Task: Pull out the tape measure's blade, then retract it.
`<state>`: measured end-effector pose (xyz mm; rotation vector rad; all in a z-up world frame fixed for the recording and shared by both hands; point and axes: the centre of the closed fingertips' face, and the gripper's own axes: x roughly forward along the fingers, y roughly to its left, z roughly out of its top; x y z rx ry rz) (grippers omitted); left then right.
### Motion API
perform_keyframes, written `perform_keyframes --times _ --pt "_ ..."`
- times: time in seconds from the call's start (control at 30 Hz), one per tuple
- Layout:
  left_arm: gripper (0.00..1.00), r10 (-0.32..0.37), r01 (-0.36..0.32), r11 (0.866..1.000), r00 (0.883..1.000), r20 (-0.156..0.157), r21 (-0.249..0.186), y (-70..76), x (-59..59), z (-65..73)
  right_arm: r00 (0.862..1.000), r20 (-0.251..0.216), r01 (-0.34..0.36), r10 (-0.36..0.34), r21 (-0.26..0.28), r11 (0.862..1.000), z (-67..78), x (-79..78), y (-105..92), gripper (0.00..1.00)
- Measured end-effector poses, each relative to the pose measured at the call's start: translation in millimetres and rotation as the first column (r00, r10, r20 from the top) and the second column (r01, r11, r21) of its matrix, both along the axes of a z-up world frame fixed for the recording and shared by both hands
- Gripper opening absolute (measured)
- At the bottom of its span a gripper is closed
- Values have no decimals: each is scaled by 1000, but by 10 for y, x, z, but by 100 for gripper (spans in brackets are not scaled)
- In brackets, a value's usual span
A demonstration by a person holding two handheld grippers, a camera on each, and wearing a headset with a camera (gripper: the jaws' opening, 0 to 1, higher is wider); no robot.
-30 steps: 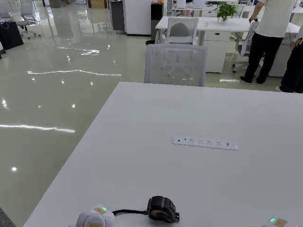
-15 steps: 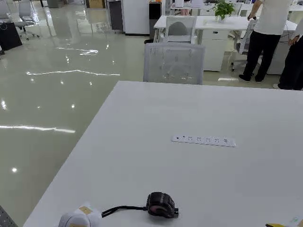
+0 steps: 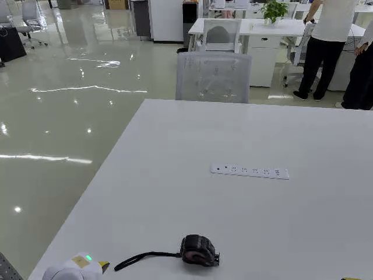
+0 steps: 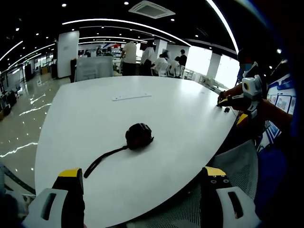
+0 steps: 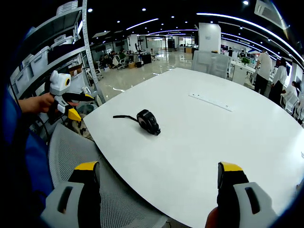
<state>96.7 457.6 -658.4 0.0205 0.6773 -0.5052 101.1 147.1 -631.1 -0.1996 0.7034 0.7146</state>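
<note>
A black tape measure (image 3: 199,250) lies near the front edge of the white table (image 3: 245,134), its blade in and its black strap trailing left. My left gripper (image 3: 81,267) sits at the bottom left corner, apart from the strap end. In the left gripper view the tape measure (image 4: 139,135) lies ahead of my left gripper (image 4: 142,173), whose jaws stand wide open with nothing between them. The tape measure (image 5: 148,121) also lies ahead of my right gripper (image 5: 159,167), open and off the table edge. Each gripper view catches the other gripper (image 4: 242,97) (image 5: 66,102) held in a hand.
A white power strip (image 3: 249,171) is set in the table's middle. A grey mesh chair (image 3: 213,77) stands at the far edge, with people (image 3: 332,46) and desks beyond. A mesh chair seat (image 5: 95,190) lies below the near edge.
My left gripper has drawn back left and down, away from the tape measure, and the strap now lies stretched out. The right gripper has slipped below the head view's bottom edge.
</note>
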Motion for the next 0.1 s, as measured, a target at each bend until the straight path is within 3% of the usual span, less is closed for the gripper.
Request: perform_keyframes --times 0.07,0.1 --pt "100 9 -11 999 999 49 38 73 26 65 1000 9 3 -3 -3 1000 31 -10 -27 100" --pt "100 -1 -1 999 999 45 43 57 -16 94 1000 13 3 -3 -4 1000 51 -24 -39 100"
